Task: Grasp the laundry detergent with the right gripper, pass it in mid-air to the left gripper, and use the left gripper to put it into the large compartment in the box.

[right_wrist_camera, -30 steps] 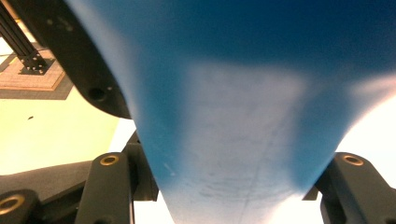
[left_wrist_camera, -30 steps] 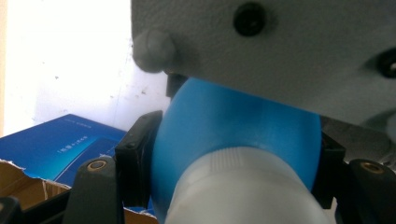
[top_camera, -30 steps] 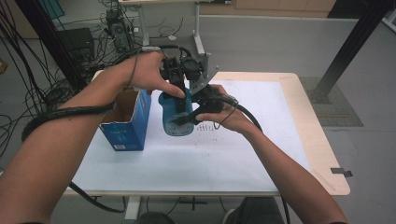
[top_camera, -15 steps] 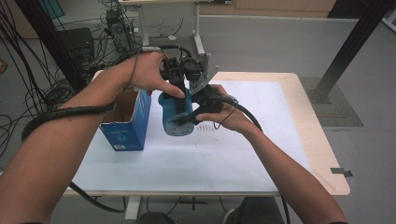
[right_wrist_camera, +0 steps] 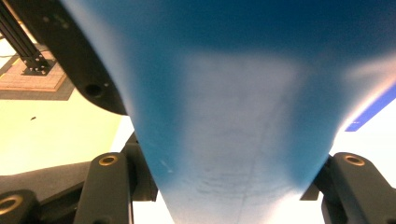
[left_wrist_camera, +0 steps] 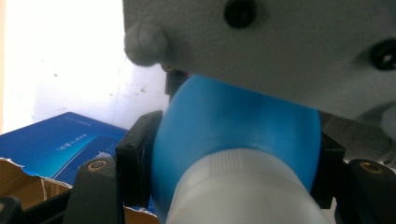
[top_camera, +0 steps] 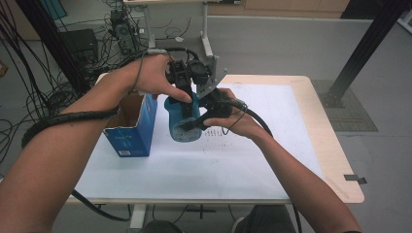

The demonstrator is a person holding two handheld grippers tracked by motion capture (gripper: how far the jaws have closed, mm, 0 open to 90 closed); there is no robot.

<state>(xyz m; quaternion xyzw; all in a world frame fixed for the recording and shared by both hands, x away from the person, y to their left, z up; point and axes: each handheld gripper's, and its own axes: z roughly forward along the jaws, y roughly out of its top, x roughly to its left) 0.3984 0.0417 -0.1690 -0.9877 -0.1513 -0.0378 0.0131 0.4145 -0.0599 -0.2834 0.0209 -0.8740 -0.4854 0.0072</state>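
Both grippers clamp the blue bottle (top_camera: 182, 121), your left gripper (top_camera: 180, 83) at its 12 o'clock neck, your right gripper (top_camera: 192, 124) at its body, probably so the white cap (left_wrist_camera: 243, 191) can twist.

— Any print you can read?
— The blue carton (left_wrist_camera: 56, 144) carries small white lettering, too blurred to make out. The blue bottle (left_wrist_camera: 233, 130) shows no label.

Bottle (top_camera: 182, 121) btwn claws, box (top_camera: 131, 127) on left.
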